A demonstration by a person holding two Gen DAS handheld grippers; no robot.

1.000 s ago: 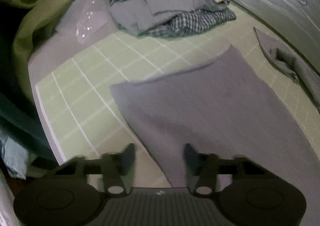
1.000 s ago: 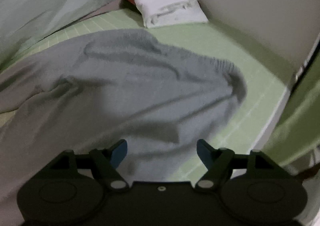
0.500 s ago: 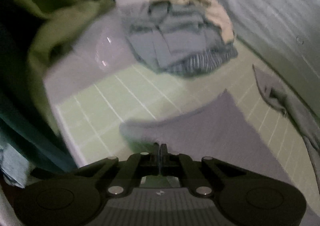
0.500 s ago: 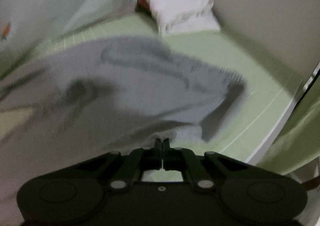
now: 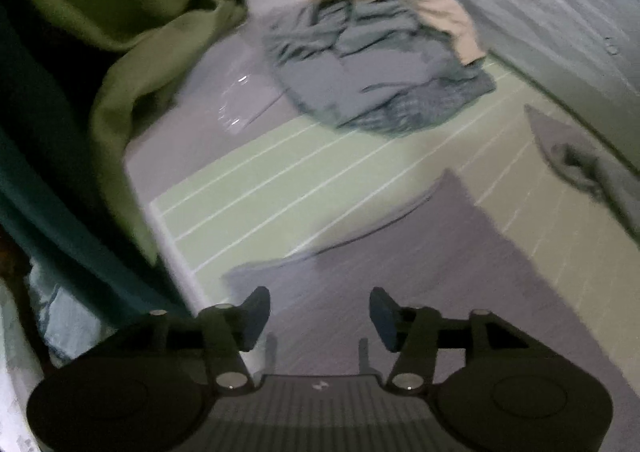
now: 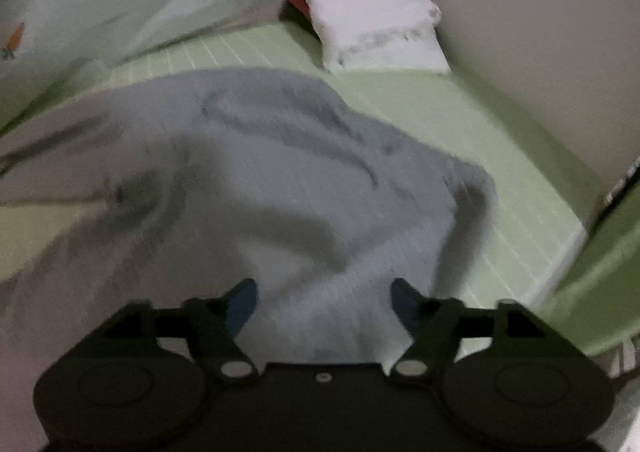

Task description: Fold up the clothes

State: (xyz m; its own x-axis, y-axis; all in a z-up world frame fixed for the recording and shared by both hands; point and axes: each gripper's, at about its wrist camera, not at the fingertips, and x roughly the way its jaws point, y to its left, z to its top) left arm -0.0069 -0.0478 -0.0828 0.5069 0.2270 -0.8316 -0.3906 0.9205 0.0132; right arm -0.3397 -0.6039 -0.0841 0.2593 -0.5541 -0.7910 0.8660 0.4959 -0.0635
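Observation:
A grey garment point(image 5: 420, 272) lies spread on the green checked mat point(image 5: 280, 180). My left gripper point(image 5: 318, 310) is open just above its near left corner, with the cloth lying between and under the jaws. In the right wrist view the same grey garment point(image 6: 280, 180) lies rumpled, with folds and a hanging edge at the right. My right gripper point(image 6: 323, 302) is open over its near edge, and cloth lies between the jaws.
A pile of unfolded blue-grey and beige clothes point(image 5: 376, 64) lies at the back of the mat. A small grey cloth point(image 5: 576, 160) lies at the right. Green fabric point(image 5: 132, 32) hangs at the left. A folded white stack point(image 6: 372, 12) sits at the far corner by the wall.
Both grippers were open a second ago, shut on the grey garment's edge half a second ago, and are open again now. The garment has shifted on the mat.

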